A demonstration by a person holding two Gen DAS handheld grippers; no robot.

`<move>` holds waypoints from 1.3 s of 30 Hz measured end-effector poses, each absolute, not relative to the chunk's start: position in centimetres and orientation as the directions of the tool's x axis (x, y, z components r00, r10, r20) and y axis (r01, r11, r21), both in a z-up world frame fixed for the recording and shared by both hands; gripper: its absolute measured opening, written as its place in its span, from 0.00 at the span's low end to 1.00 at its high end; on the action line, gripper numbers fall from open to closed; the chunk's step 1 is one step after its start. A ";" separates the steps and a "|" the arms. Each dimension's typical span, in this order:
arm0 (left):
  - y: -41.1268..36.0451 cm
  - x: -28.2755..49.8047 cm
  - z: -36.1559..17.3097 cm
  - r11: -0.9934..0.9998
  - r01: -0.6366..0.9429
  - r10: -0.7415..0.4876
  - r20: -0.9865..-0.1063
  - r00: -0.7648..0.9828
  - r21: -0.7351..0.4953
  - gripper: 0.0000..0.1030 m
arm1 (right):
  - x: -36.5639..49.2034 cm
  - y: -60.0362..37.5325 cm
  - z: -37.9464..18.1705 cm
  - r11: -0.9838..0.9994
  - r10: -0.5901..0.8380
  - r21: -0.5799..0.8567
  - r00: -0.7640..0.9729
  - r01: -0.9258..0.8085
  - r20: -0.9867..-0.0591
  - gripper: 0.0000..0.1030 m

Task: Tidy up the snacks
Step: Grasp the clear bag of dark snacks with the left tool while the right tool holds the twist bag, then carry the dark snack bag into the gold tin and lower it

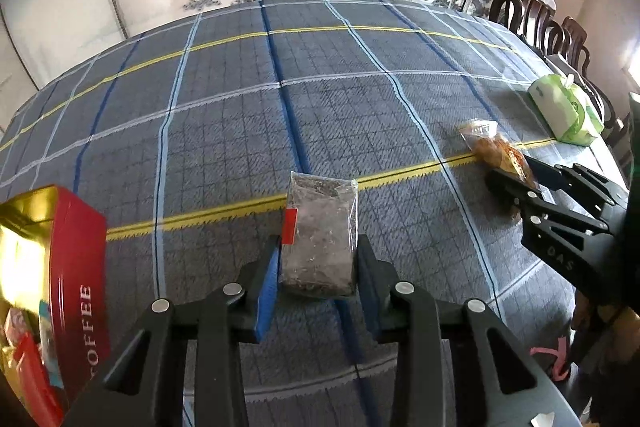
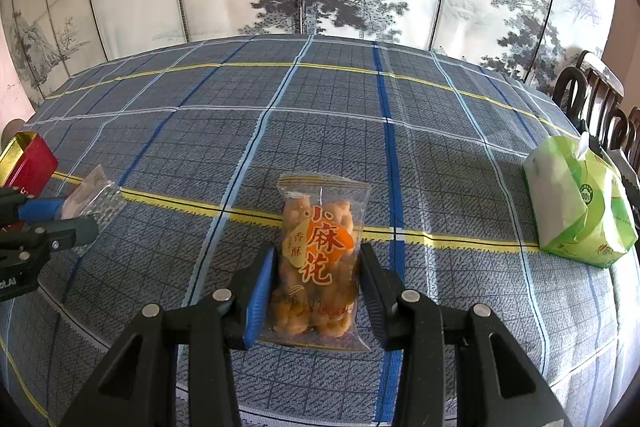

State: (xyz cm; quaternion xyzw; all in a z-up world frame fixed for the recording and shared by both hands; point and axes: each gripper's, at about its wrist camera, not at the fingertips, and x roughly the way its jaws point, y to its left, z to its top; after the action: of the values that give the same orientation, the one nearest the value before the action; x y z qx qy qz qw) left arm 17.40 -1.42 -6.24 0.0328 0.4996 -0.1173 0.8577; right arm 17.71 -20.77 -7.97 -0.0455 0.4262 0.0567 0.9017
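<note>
Snacks sit in both claws at once. The left claw [image 1: 318, 267] pinches a clear packet of dark snack [image 1: 320, 235], just right of the red coffee tin [image 1: 76, 267], likely its destination since other packets already lie inside. The right claw [image 2: 318, 291] pinches a bag of fried dough twists [image 2: 318, 267] by its sides, further right of the tin, near a green tissue pack [image 2: 580, 211] on the counter [image 2: 320, 131].

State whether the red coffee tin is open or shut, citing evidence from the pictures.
Open. The red coffee tin has no lid on top; its gold interior shows, with packets inside.
</note>
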 end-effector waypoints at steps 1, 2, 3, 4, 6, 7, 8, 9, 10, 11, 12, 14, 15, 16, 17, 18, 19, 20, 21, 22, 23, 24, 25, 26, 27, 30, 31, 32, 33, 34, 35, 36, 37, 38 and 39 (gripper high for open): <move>-1.4 17.3 -6.2 0.971 0.231 -0.166 -0.865 0.474 -0.060 0.31 | 17.7 -20.8 -8.0 0.989 0.063 -0.034 0.630 -0.141 -0.774 0.41; -1.3 17.1 -6.2 0.973 0.226 -0.161 -0.866 0.474 -0.057 0.31 | 17.7 -20.8 -8.0 0.989 0.063 -0.034 0.630 -0.141 -0.774 0.41; -1.2 16.9 -6.1 0.974 0.219 -0.152 -0.869 0.471 -0.052 0.31 | 17.7 -20.8 -8.0 0.989 0.064 -0.033 0.630 -0.141 -0.774 0.41; -1.2 16.7 -6.1 0.976 0.214 -0.148 -0.871 0.469 -0.051 0.31 | 17.7 -20.8 -8.0 0.989 0.064 -0.033 0.630 -0.141 -0.774 0.41; -0.9 16.3 -6.0 0.977 0.206 -0.146 -0.873 0.465 -0.054 0.31 | 17.7 -20.8 -8.0 0.989 0.063 -0.035 0.631 -0.141 -0.774 0.41; -0.9 16.1 -5.9 0.978 0.203 -0.147 -0.872 0.467 -0.055 0.31 | 17.6 -20.8 -7.9 0.990 0.063 -0.034 0.631 -0.141 -0.774 0.41; -0.8 15.8 -5.7 0.978 0.200 -0.144 -0.871 0.469 -0.053 0.31 | 17.7 -20.8 -8.0 0.989 0.063 -0.034 0.631 -0.141 -0.774 0.41; -0.7 15.6 -5.6 0.979 0.196 -0.139 -0.871 0.471 -0.050 0.31 | 17.6 -20.8 -7.9 0.989 0.063 -0.034 0.631 -0.141 -0.774 0.41; -0.6 15.4 -5.4 0.980 0.192 -0.136 -0.871 0.472 -0.048 0.31 | 17.7 -20.8 -8.0 0.989 0.063 -0.034 0.631 -0.141 -0.774 0.41; -0.6 15.2 -5.3 0.981 0.189 -0.134 -0.871 0.473 -0.048 0.31 | 17.6 -20.8 -7.9 0.990 0.063 -0.034 0.631 -0.140 -0.773 0.41; -0.5 15.0 -5.2 0.982 0.184 -0.131 -0.870 0.475 -0.047 0.31 | 17.6 -20.8 -7.9 0.990 0.063 -0.034 0.631 -0.140 -0.773 0.41; -0.3 14.5 -4.7 0.983 0.179 -0.125 -0.866 0.484 -0.042 0.31 | 17.7 -20.8 -8.0 0.990 0.063 -0.034 0.631 -0.140 -0.773 0.41; -0.2 14.4 -4.5 0.983 0.178 -0.122 -0.864 0.488 -0.039 0.31 | 17.6 -20.8 -7.9 0.990 0.063 -0.034 0.631 -0.140 -0.773 0.41; -0.1 14.0 -4.2 0.983 0.178 -0.118 -0.862 0.494 -0.032 0.31 | 17.7 -20.8 -8.0 0.990 0.063 -0.033 0.631 -0.140 -0.773 0.41; -0.1 13.9 -4.1 0.983 0.179 -0.115 -0.861 0.495 -0.028 0.31 | 17.6 -20.7 -7.9 0.990 0.062 -0.034 0.631 -0.140 -0.773 0.41; 0.0 13.7 -3.8 0.983 0.180 -0.111 -0.862 0.495 -0.023 0.31 | 17.7 -20.8 -8.0 0.990 0.062 -0.035 0.631 -0.140 -0.773 0.41; 0.0 13.5 -3.6 0.983 0.180 -0.110 -0.861 0.497 -0.021 0.31 | 17.7 -20.8 -8.0 0.990 0.063 -0.034 0.631 -0.140 -0.773 0.41; 0.1 13.3 -3.3 0.984 0.180 -0.109 -0.859 0.500 -0.020 0.31 | 17.7 -20.8 -8.0 0.990 0.062 -0.034 0.631 -0.140 -0.773 0.41; 0.2 13.1 -3.1 0.984 0.178 -0.109 -0.857 0.503 -0.021 0.31 | 17.6 -20.7 -7.9 0.990 0.062 -0.034 0.631 -0.140 -0.773 0.41; 0.4 12.9 -2.7 0.984 0.175 -0.109 -0.855 0.506 -0.021 0.31 | 17.7 -20.7 -8.0 0.990 0.062 -0.035 0.631 -0.140 -0.773 0.41; 0.6 12.7 -2.5 0.985 0.172 -0.108 -0.854 0.510 -0.022 0.31 | 17.6 -20.7 -7.9 0.990 0.062 -0.035 0.631 -0.140 -0.773 0.41; 0.8 12.5 -2.2 0.985 0.169 -0.106 -0.852 0.513 -0.021 0.31 | 17.7 -20.7 -8.0 0.990 0.062 -0.035 0.631 -0.140 -0.773 0.41; 1.0 12.3 -1.9 0.986 0.165 -0.099 -0.851 0.516 -0.015 0.31 | 17.7 -20.7 -8.0 0.990 0.062 -0.034 0.631 -0.139 -0.773 0.41; 1.2 12.1 -1.6 0.987 0.161 -0.091 -0.849 0.520 -0.008 0.31 | 17.7 -20.7 -8.0 0.990 0.062 -0.035 0.631 -0.139 -0.773 0.41; 1.3 11.9 -1.4 0.987 0.159 -0.087 -0.847 0.524 -0.004 0.31 | 17.6 -20.7 -7.9 0.990 0.062 -0.034 0.631 -0.139 -0.773 0.41; 2.2 11.4 -0.7 0.989 0.150 -0.085 -0.842 0.533 -0.004 0.31 | 17.7 -20.7 -8.0 0.990 0.061 -0.036 0.631 -0.139 -0.773 0.41; 2.5 11.3 -0.4 0.989 0.147 -0.081 -0.840 0.537 -0.002 0.31 | 17.7 -20.7 -8.0 0.990 0.062 -0.034 0.631 -0.139 -0.773 0.41; 2.9 11.1 -0.1 0.990 0.142 -0.076 -0.838 0.541 0.002 0.31 | 17.6 -20.7 -8.0 0.990 0.062 -0.034 0.631 -0.139 -0.773 0.41; 3.3 11.0 0.2 0.990 0.139 -0.071 -0.835 0.546 0.007 0.31 | 17.6 -20.7 -8.0 0.990 0.062 -0.035 0.631 -0.139 -0.773 0.41; 3.7 11.0 0.4 0.991 0.135 -0.066 -0.833 0.550 0.011 0.31 | 17.7 -20.7 -8.0 0.990 0.061 -0.035 0.631 -0.139 -0.773 0.41; 4.0 10.9 0.6 0.991 0.130 -0.061 -0.830 0.554 0.014 0.31 | 17.6 -20.7 -8.0 0.990 0.062 -0.034 0.631 -0.139 -0.773 0.41; 4.4 10.8 0.8 0.992 0.126 -0.057 -0.828 0.558 0.017 0.31 | 17.6 -20.7 -8.0 0.990 0.062 -0.034 0.631 -0.139 -0.773 0.41; 4.9 10.8 1.1 0.993 0.119 -0.052 -0.825 0.562 0.019 0.31 | 17.6 -20.7 -8.0 0.990 0.060 -0.035 0.632 -0.138 -0.773 0.41; 5.5 10.8 1.3 0.994 0.112 -0.048 -0.824 0.565 0.019 0.31 | 17.6 -20.7 -8.0 0.990 0.060 -0.035 0.632 -0.138 -0.773 0.41; 6.1 10.9 1.5 0.994 0.104 -0.045 -0.823 0.566 0.017 0.31 | 17.7 -20.8 -8.0 0.990 0.061 -0.035 0.632 -0.138 -0.773 0.41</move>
State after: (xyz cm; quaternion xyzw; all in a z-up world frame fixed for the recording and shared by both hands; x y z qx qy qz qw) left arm 10.87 6.06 1.45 0.0318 0.4638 -0.0421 0.8844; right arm 17.66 -20.75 -7.98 -0.0451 0.4257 0.0550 0.9021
